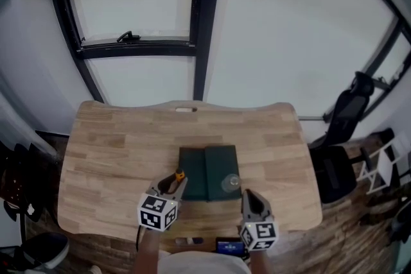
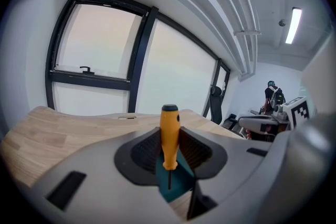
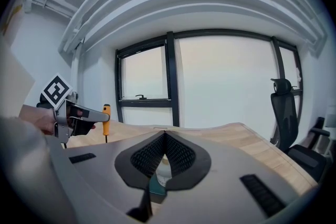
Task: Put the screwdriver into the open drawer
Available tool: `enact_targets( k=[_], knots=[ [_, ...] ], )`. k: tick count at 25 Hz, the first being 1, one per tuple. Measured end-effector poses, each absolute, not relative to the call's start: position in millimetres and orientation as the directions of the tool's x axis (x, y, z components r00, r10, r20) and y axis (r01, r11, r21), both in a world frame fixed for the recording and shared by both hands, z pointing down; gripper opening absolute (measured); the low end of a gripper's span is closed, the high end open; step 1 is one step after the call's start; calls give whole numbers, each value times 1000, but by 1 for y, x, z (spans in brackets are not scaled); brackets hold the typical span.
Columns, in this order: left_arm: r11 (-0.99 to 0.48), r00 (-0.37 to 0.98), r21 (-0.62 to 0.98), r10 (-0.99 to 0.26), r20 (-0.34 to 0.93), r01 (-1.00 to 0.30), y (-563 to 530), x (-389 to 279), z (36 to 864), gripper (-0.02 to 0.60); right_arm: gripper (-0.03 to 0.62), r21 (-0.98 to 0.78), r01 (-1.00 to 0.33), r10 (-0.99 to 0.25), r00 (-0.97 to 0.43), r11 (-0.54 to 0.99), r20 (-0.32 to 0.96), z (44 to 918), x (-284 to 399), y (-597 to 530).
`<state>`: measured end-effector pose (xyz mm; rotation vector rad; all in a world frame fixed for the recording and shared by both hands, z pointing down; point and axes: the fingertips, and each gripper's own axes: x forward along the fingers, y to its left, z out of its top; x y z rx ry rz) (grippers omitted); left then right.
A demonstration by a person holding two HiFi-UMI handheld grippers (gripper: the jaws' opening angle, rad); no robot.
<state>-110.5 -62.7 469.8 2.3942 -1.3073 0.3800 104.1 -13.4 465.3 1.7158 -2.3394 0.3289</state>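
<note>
Our left hand-held gripper (image 2: 169, 144) clamps the screwdriver (image 2: 169, 123); the right hand-held gripper (image 3: 165, 136) is closed, empty. Next we lower it into the drawer (image 1: 194, 176) just beneath.

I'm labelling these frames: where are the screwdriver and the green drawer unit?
screwdriver (image 2: 169, 134): left gripper view, on its orange handle.
green drawer unit (image 1: 192, 171): head view, on its left part.
</note>
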Motion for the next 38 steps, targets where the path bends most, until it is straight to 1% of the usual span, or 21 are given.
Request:
enact_targets(
  k=[19, 28, 38],
  knots=[
    [-486, 516, 186, -746, 421, -854, -77, -108, 469, 110, -3, -60, -954, -906, -296, 292, 302, 472, 113, -35],
    [-492, 520, 189, -724, 453, -850, -79, -104, 485, 110, -5, -68, -958, -896, -286, 280, 341, 490, 118, -38],
    [-484, 520, 207, -707, 479, -850, -87, -108, 498, 110, -5, -76, -957, -889, -289, 280, 355, 498, 116, -48]
  ],
)
